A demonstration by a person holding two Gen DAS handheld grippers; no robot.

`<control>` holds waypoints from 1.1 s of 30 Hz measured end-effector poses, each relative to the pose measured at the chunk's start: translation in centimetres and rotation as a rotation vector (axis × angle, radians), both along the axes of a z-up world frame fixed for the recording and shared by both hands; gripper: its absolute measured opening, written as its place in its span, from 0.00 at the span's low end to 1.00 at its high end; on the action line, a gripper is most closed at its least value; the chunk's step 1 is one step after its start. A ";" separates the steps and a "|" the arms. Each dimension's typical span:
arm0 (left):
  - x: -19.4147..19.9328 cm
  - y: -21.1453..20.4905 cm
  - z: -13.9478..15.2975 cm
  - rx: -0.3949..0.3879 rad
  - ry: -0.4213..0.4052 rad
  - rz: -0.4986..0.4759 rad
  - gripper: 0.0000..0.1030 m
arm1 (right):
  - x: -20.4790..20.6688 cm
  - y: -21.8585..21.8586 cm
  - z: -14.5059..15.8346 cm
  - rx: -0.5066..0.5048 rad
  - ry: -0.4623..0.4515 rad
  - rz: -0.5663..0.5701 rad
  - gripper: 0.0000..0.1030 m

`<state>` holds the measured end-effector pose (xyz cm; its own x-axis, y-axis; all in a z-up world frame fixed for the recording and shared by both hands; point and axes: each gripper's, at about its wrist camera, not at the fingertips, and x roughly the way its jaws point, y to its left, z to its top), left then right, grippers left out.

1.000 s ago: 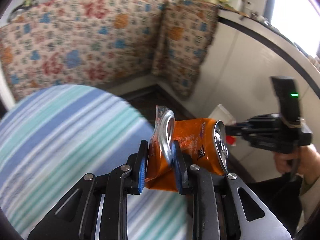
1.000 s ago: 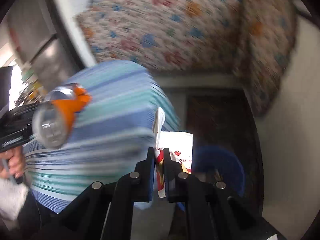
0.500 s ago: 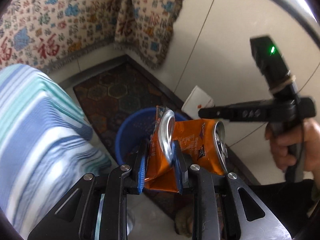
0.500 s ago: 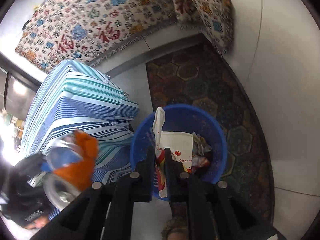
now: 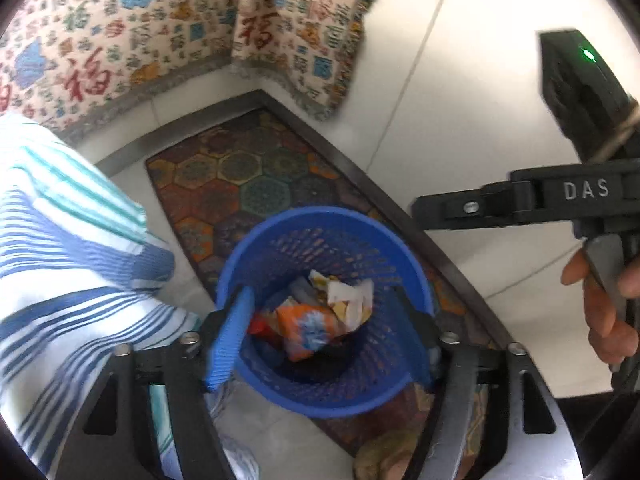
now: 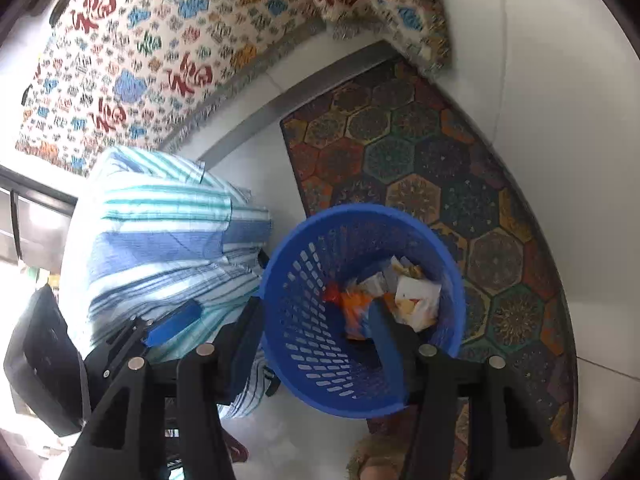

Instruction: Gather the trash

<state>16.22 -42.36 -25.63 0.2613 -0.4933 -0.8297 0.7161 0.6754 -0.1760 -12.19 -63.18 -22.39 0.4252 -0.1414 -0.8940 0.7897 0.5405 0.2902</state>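
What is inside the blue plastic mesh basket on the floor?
The blue plastic mesh basket holds a crushed orange can and white paper wrappers. Anything under this trash is covered.

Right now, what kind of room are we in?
Probably a lived-in room at home, maybe a sitting area: a patterned throw draped over seating, a hexagon-print rug on pale floor tiles, and a blue wastebasket holding trash.

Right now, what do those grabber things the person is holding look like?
Both are black plastic tools with silver bolts. The left gripper has bright blue pads on its fingers. The right gripper has white letters "DAS" and a small green light on top.
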 end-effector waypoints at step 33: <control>-11.5 11.2 15.1 0.048 -0.178 0.159 1.00 | -8.5 27.9 14.8 -0.601 0.137 -0.167 1.00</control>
<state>4.74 -31.19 -10.57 0.4769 -0.3954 -0.7850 0.6172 0.7865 -0.0212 -20.65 -35.28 -7.64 0.2417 -0.6896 -0.6826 0.8857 0.4442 -0.1351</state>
